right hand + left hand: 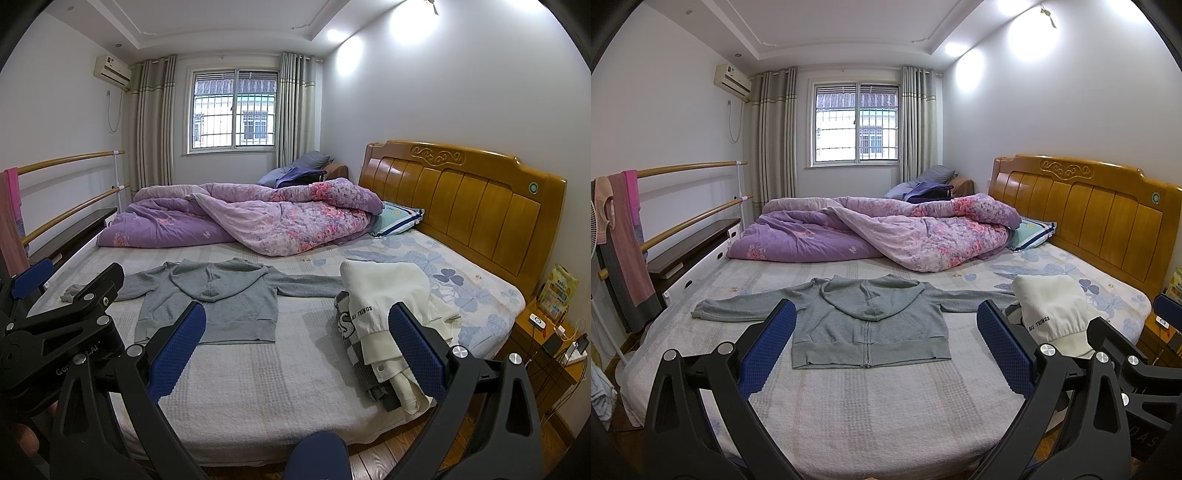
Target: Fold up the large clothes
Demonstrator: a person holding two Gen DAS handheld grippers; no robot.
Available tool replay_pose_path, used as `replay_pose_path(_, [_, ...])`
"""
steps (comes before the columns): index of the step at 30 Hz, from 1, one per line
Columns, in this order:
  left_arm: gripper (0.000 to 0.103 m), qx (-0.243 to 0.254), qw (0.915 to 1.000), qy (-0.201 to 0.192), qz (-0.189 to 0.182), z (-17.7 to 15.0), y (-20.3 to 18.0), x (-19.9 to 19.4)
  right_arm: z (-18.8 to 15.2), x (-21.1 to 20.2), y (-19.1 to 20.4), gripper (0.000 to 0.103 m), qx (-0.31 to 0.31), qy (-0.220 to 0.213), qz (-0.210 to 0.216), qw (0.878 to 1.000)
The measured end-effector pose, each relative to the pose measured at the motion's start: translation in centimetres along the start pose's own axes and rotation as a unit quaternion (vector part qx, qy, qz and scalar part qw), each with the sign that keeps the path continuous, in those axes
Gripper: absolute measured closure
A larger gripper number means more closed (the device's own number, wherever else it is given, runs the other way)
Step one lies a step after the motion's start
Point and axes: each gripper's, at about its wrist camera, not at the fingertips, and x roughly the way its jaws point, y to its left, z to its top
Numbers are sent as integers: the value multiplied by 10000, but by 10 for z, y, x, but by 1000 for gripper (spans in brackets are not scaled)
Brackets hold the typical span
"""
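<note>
Found grey hoodie (870,325) spread flat and unfolded on bed (886,413); white pile (388,306) alongside; both hand-held grippers, left (886,350) and right (295,352), wide open, empty; folding not begun.

A purple blanket (886,229) lies bunched up on the bed (871,406). A window (856,123) is behind it. A wooden headboard (1086,214) stands at the right.

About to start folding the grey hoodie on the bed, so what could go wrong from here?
1. The grey hoodie's right sleeve tip reaches the white garment pile; folding that sleeve might drag the pile.
2. The hood lies flopped onto the body, so it may bunch inside the fold.
3. The hoodie lies on a loose waffle blanket; an open left gripper or right gripper could pinch the blanket too.
</note>
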Motion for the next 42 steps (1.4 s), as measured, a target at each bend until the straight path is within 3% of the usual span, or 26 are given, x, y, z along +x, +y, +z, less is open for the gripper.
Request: replay_pose_path(42, [5,1,10000,86,14,6,12,4,-6,7,1,7,-10,87,27,10000])
